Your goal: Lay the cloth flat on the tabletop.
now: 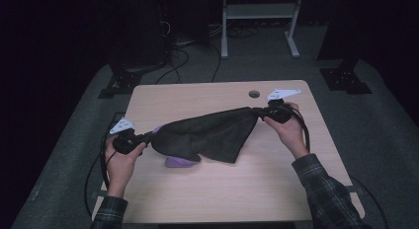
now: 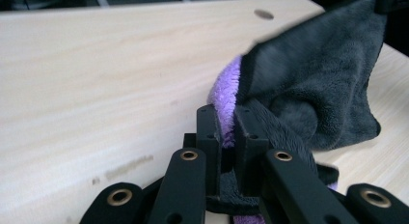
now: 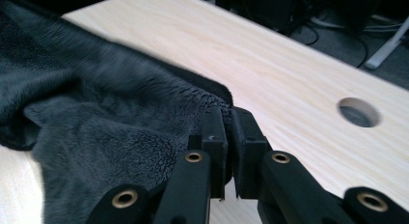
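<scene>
A fluffy cloth, dark grey on one face and purple on the other, hangs stretched between the two grippers above the wooden table. My left gripper at the left is shut on one corner, where purple pile shows between the jaws. Far right, my right gripper is shut on the opposite grey corner. The cloth's middle sags, and a purple fold rests on the tabletop. In the left gripper view the cloth rises toward the upper right.
A round cable hole sits near the table's far edge, close to the right hand. Beyond the table stand a white metal frame and dark stands with cables on the grey floor.
</scene>
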`<control>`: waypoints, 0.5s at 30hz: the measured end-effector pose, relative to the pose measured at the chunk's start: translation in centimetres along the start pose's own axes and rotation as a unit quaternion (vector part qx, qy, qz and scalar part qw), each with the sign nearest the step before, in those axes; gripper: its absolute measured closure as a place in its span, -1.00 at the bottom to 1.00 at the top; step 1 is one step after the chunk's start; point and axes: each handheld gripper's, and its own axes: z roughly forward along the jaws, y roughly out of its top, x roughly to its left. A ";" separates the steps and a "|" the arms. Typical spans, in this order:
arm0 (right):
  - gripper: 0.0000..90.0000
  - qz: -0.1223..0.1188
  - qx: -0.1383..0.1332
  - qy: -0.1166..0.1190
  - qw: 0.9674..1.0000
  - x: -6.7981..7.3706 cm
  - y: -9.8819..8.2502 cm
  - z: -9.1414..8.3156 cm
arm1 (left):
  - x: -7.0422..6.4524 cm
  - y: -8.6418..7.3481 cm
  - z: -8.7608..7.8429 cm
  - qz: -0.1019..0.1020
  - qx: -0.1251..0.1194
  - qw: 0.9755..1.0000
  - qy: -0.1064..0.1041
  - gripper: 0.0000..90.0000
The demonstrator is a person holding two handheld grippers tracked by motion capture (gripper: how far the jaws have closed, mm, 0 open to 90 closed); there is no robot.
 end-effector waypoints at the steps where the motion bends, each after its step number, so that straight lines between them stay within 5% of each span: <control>1: 0.89 -0.001 -0.002 -0.003 1.000 -0.1 0.0 -0.4 | -0.1 0.3 -0.1 0.003 -0.002 1.000 0.000 0.84; 15: 0.89 -0.004 -0.069 -0.034 0.997 -0.9 1.3 -7.8 | -2.4 4.6 -1.9 0.039 -0.059 0.997 -0.012 0.84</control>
